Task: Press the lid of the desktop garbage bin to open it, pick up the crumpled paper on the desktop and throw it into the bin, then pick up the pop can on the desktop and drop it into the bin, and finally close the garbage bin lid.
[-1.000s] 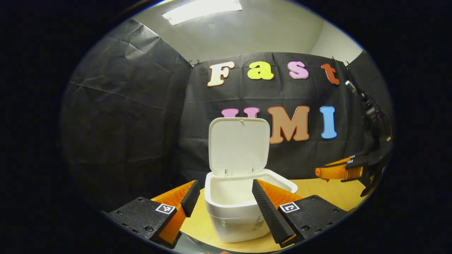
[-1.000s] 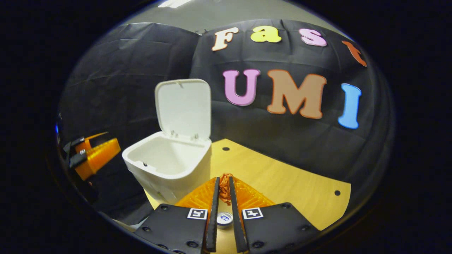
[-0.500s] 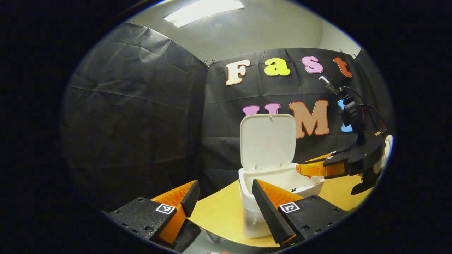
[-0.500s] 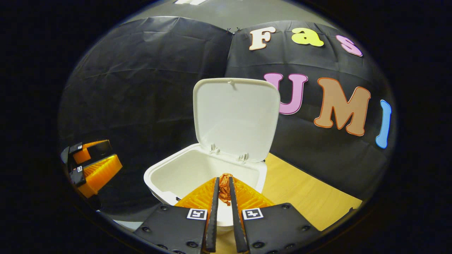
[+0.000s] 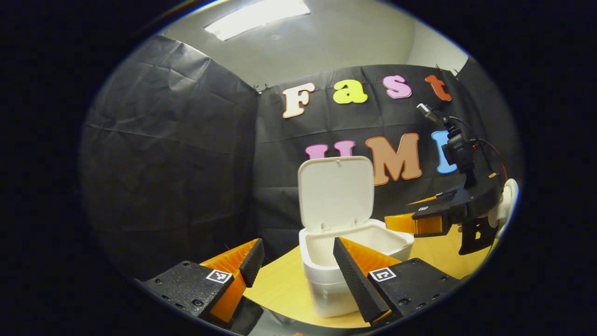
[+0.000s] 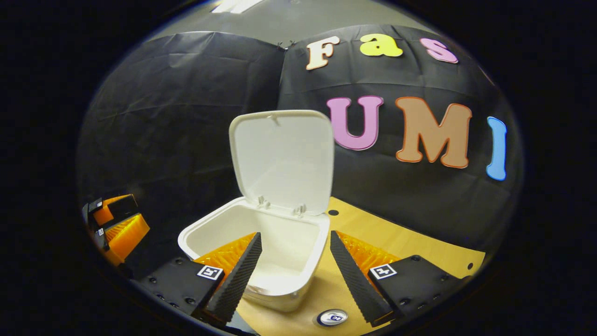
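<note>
The white desktop bin (image 6: pixel 205 235) stands on the wooden table with its lid (image 6: pixel 282 158) swung upright. My right gripper (image 6: pixel 295 239) is open just above the bin's right rim, with nothing between its fingers. The pop can (image 6: pixel 332 318) stands on the table below the gripper, its top facing up, close to the bin's near corner. In the left gripper view the bin (image 5: pixel 326 284) is ahead with its lid (image 5: pixel 336 193) up. My left gripper (image 5: pixel 295 254) is open and empty, short of the bin. The right gripper (image 5: pixel 410 224) hovers at the bin's right rim.
The wooden tabletop (image 6: pixel 410 242) runs to the right of the bin and has small holes in it. Black cloth walls close in behind and to the left. The left gripper (image 6: pixel 119 228) hangs off the table's left side in the right gripper view.
My right gripper has opened above the bin, and the orange crumpled paper is gone from between its fingers. The left gripper has drawn back a little from the bin.
</note>
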`<state>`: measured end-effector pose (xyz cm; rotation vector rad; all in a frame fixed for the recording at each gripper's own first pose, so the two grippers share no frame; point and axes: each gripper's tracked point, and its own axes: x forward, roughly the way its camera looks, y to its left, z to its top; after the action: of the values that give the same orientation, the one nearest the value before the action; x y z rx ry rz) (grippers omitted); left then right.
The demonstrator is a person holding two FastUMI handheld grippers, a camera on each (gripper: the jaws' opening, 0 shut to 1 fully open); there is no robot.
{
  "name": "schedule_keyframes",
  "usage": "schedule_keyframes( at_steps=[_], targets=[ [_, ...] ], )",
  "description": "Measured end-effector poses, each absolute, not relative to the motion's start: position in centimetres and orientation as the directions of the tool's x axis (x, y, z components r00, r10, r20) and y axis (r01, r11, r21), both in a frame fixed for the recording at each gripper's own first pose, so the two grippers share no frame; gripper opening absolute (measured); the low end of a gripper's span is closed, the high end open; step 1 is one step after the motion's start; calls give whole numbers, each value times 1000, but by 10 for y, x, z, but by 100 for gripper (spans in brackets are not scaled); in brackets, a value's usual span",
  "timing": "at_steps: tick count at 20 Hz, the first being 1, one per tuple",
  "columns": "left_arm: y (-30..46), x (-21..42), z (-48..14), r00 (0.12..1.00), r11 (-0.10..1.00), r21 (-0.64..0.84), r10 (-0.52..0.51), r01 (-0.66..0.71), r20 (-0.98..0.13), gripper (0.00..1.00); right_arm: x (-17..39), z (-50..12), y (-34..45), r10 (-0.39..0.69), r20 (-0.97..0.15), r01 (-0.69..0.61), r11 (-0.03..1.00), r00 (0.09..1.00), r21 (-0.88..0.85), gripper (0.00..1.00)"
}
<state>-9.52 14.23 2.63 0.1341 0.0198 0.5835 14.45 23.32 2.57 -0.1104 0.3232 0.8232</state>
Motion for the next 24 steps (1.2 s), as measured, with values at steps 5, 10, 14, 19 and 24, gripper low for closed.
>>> schedule_keyframes(
  at_steps=[5, 10, 14, 19, 24],
  targets=[
    [78, -39, 24, 941, 935, 104, 339, -339, 18, 91, 163, 35, 125, 520, -290, -537, 843, 803, 23, 98],
    [8, 9, 19, 993, 990, 79, 115, -116, 14, 91, 147, 28, 12, 306, -295, -316, 949, 905, 15, 98],
    [-37, 38, -3, 1000, 998, 62, -6, 7, -19, 91, 122, 18, -59, 151, -323, -153, 988, 934, 20, 98],
    [-60, 73, -49, 997, 999, 36, -37, 40, -70, 92, 91, -2, -107, 37, -386, -30, 999, 922, 24, 98],
    [-50, 89, -129, 975, 999, -19, 23, -28, -220, 92, 72, -18, -122, -12, -415, 28, 999, 910, 33, 98]
  ],
)
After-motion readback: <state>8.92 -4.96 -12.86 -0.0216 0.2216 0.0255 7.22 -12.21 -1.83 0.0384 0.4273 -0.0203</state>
